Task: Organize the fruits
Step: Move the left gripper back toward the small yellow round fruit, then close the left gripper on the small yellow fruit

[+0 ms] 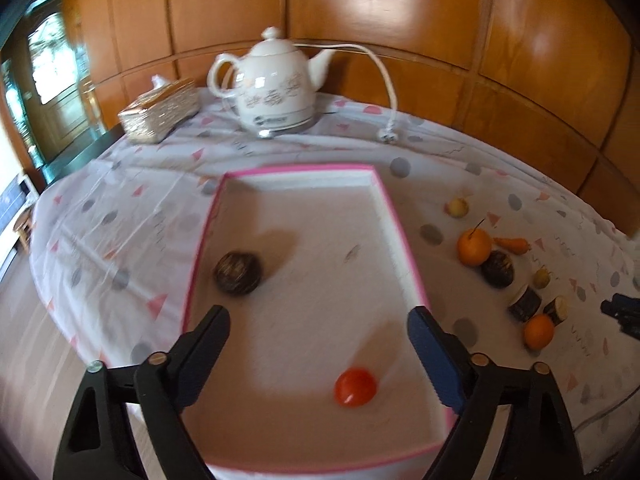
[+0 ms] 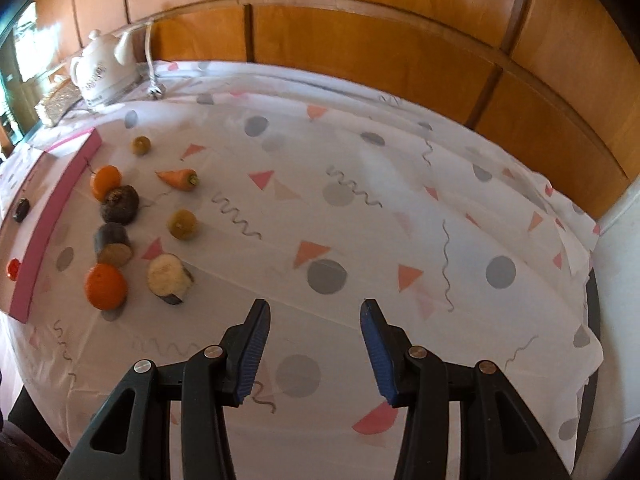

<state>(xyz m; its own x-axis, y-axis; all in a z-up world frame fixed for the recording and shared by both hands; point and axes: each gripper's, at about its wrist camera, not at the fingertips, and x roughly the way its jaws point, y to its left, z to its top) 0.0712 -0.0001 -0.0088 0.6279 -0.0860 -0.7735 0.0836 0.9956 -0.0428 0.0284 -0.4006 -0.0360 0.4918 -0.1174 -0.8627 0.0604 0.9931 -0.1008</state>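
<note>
Both the left tongs (image 1: 318, 330) and right tongs (image 2: 315, 322) are held open, empty; the round tomato (image 1: 355, 386), lower centre in the tray (image 1: 404, 236), may be rolled if bumped.

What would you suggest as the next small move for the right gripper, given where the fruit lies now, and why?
Probably swing the right gripper left toward the near orange. Its jaws are open and empty over bare cloth, while the orange sits closest to it, just outside the pink-edged tray. The tray holds only a dark fruit and a red tomato, so there is room.
</note>
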